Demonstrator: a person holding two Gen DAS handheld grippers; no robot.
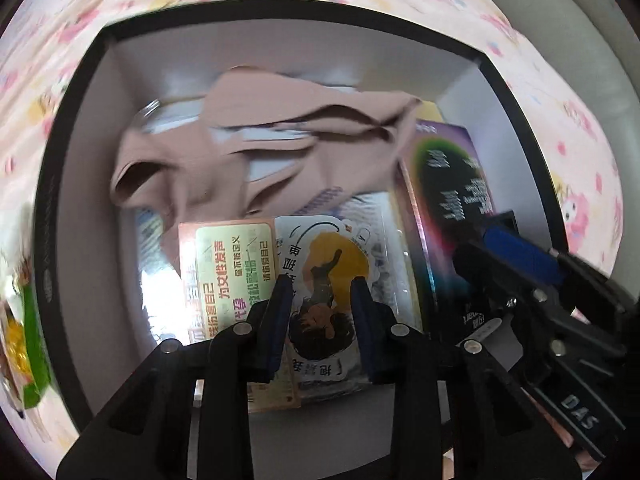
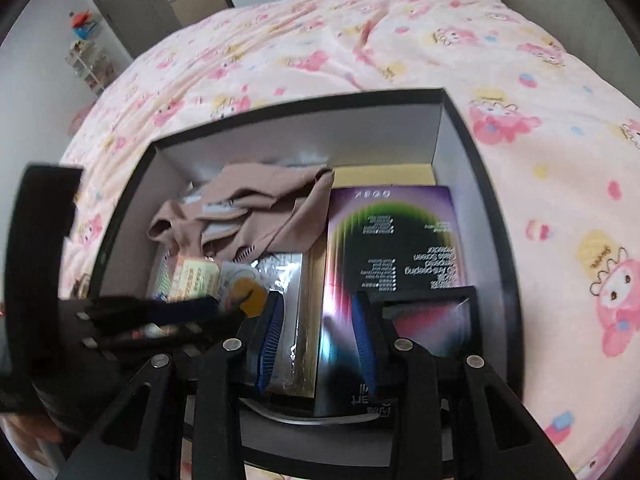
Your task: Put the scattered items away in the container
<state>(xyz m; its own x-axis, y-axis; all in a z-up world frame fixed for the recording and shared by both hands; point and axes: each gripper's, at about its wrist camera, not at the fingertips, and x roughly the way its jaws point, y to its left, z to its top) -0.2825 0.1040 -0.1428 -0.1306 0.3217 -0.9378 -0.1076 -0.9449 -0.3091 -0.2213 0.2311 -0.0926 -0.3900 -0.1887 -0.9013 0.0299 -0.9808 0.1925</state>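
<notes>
A black container (image 1: 280,20) (image 2: 304,100) with white inner walls sits on the bed. Inside lie a crumpled brownish-pink garment (image 1: 280,148) (image 2: 256,208), a purple box (image 1: 448,184) (image 2: 396,240) along the right wall, a silver packet (image 2: 288,280), a pink-and-green card (image 1: 228,276) and a cartoon sticker card (image 1: 324,264) (image 2: 244,292). My left gripper (image 1: 321,284) hangs open above the sticker card, pinching nothing. My right gripper (image 2: 318,304) hangs open over the purple box's left edge. Each view shows the other gripper's blue pad (image 1: 520,254) (image 2: 188,308).
A pink cartoon-print bedspread (image 2: 440,60) (image 1: 120,12) surrounds the container. A green and yellow packet (image 1: 28,320) lies outside its left wall. A black-framed item (image 2: 432,312) rests on the purple box's near end. A grey cabinet (image 2: 132,4) and small shelves (image 2: 88,56) stand beyond the bed.
</notes>
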